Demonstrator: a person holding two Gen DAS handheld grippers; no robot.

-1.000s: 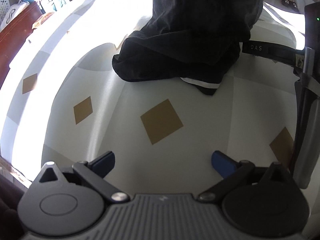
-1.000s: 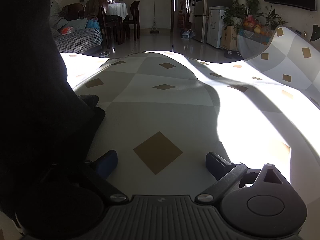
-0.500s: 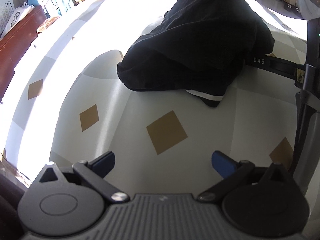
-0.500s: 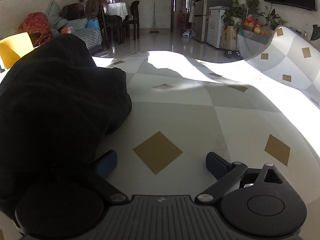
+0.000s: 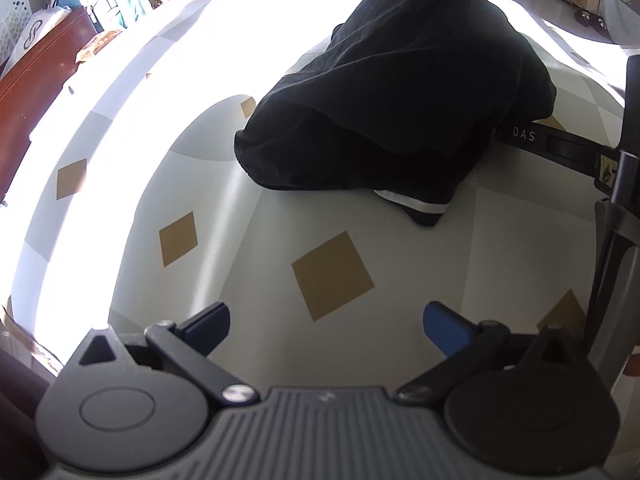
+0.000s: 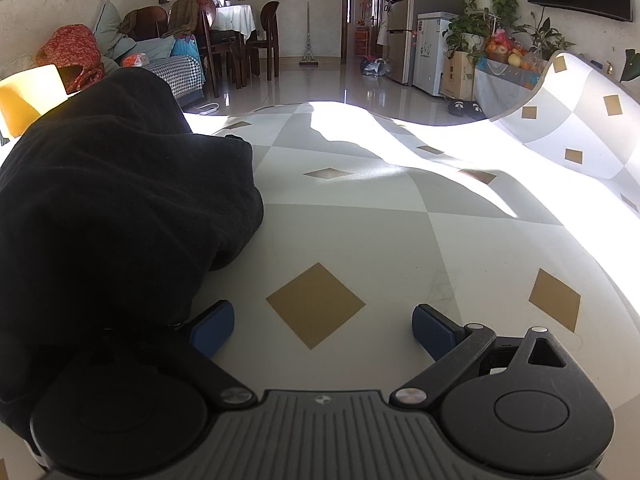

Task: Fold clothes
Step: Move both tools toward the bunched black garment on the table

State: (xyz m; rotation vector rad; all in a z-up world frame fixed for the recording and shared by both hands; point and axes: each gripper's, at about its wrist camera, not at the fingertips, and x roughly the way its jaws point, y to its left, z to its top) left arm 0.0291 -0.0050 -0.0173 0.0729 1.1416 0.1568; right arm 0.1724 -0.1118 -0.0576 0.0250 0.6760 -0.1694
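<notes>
A black garment (image 5: pixel 404 96) lies in a crumpled heap on the table, a white-striped hem poking out at its near edge. My left gripper (image 5: pixel 326 322) hangs open over bare tablecloth, well short of the heap. In the right wrist view the same black garment (image 6: pixel 108 216) fills the left side and drapes over the left part of my right gripper (image 6: pixel 322 326). That gripper is open, with nothing between its blue fingers (image 6: pixel 430 326). Part of the right gripper's body (image 5: pixel 616 184), marked DAS, shows beside the heap in the left wrist view.
The table wears a grey-and-white checked cloth (image 6: pixel 360 240) with tan diamonds, curling up at the far right (image 6: pixel 580 128). Strong sunlight falls across its far side. A brown piece of furniture (image 5: pixel 36 92) stands at the left. Chairs, a fridge and plants sit in the room beyond.
The black garment, hanging high a second ago, has dropped onto the table and settled into a heap. Both grippers have stayed open and almost still.
</notes>
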